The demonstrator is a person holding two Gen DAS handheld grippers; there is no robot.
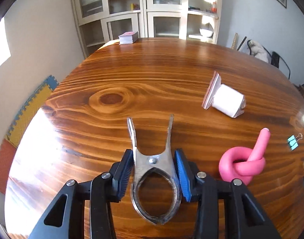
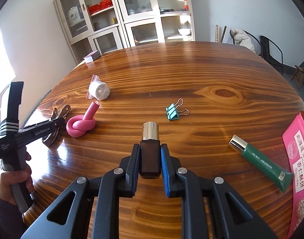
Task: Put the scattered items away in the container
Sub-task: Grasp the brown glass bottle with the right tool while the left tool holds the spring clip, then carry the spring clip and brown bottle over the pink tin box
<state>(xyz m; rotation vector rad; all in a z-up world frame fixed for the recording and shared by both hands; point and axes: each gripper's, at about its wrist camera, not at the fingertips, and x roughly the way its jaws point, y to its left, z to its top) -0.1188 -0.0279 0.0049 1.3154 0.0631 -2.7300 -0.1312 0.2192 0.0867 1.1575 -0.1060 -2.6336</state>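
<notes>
Left wrist view: the left hand-held gripper [image 1: 154, 171] is seen with its pads standing just off either side of a metal clamp [image 1: 152, 155], which lies flat on the desk [image 1: 132, 75]. Narrow gaps show at both pads, so the clamp is bracketed but not judged to be held. No earlier frame is supplied.

Right wrist view: the right hand-held gripper [image 2: 150, 159] is closed on a small brown bottle [image 2: 150, 155] with a shiny cap, which appears lifted clear of the desk.

Items noted loose on the desk: a knotted pink foam tube [image 2: 81, 125] just right of the clamp, a bagged white roll [image 2: 99, 90] farther back, a teal binder clip [image 2: 172, 112] near the middle, and a green tube [image 2: 259, 160] at the near right. A pink packet [image 2: 299, 159] sits at the right edge; whether it is the container cannot be told. A deck of cards [image 2: 91, 56] rests at the far left corner.

No container is identified in either view, and nothing is seen stowed. Progress is judged early: one item in hand, at least five outstanding.
</notes>
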